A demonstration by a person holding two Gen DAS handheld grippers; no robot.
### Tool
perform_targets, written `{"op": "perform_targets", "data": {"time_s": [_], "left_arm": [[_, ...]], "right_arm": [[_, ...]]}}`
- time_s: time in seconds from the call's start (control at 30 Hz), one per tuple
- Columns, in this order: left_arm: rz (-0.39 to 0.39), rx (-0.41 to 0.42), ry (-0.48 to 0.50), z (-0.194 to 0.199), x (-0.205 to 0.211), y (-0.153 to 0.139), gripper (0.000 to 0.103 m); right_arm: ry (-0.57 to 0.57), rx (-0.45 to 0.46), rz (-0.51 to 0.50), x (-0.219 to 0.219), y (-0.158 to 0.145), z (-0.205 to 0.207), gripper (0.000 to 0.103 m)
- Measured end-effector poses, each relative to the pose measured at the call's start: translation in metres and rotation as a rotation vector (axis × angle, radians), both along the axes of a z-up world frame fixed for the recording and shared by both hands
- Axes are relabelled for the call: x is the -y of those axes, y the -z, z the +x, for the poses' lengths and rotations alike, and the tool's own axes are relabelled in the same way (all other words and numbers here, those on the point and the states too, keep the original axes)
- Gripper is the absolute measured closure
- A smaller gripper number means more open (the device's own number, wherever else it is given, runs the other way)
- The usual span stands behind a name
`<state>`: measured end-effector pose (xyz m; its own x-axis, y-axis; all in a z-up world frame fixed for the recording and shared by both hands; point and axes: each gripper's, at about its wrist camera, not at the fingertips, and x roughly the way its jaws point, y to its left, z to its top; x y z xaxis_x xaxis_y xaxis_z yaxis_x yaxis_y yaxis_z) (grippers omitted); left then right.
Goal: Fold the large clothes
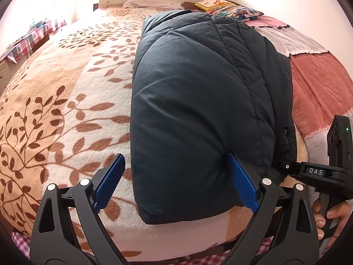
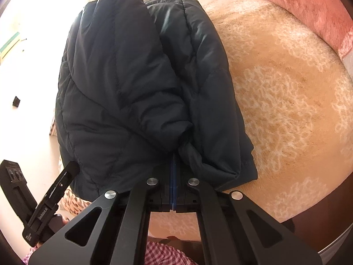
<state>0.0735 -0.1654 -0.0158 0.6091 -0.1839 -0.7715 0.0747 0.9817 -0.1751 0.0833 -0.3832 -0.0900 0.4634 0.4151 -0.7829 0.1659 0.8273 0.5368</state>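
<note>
The dark puffer jacket (image 1: pixel 198 92) lies on the bed (image 1: pixel 66 101), already doubled into a thick oblong near the foot edge. The left gripper (image 1: pixel 176 183) stands released, its blue pads (image 1: pixel 242 183) spread wide — one resting against the jacket's near corner, the other apart over the leaf-patterned blanket. The right gripper (image 2: pixel 173 172) is clenched on a bunched bit of the jacket's hem, pads pressed flat together.

To do this fold well, the left gripper should probably bite deep into the padded corner (down filling slips from a shallow pinch), then both ends should lift level, so that the layers do not slide apart.

Hard to make out: where the sleeves are tucked — and the jacket's far end, cut off in the right wrist view.
</note>
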Motion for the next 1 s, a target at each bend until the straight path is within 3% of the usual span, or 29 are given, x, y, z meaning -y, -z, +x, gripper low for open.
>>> {"op": "perform_targets", "data": {"time_s": [0.3,0.57,0.77,0.87,1.0], "left_arm": [[-0.061,-0.028,0.031,0.009,-0.003,0.007,0.01],[-0.118,-0.037,0.075,0.018,-0.014,0.01,0.01],[-0.145,-0.053,0.113,0.021,-0.018,0.012,0.01],[-0.146,-0.06,0.136,0.022,-0.019,0.012,0.01],[-0.151,-0.071,0.161,0.023,-0.02,0.012,0.01]], "right_arm": [[0.047,-0.044,0.013,0.001,0.001,0.006,0.103],[0.12,-0.054,-0.15,-0.022,-0.029,0.005,0.103],[0.184,0.104,-0.227,-0.034,-0.09,0.003,0.101],[0.164,0.177,-0.207,-0.044,-0.12,0.026,0.101],[0.15,0.19,-0.214,-0.052,-0.132,0.063,0.101]]}}
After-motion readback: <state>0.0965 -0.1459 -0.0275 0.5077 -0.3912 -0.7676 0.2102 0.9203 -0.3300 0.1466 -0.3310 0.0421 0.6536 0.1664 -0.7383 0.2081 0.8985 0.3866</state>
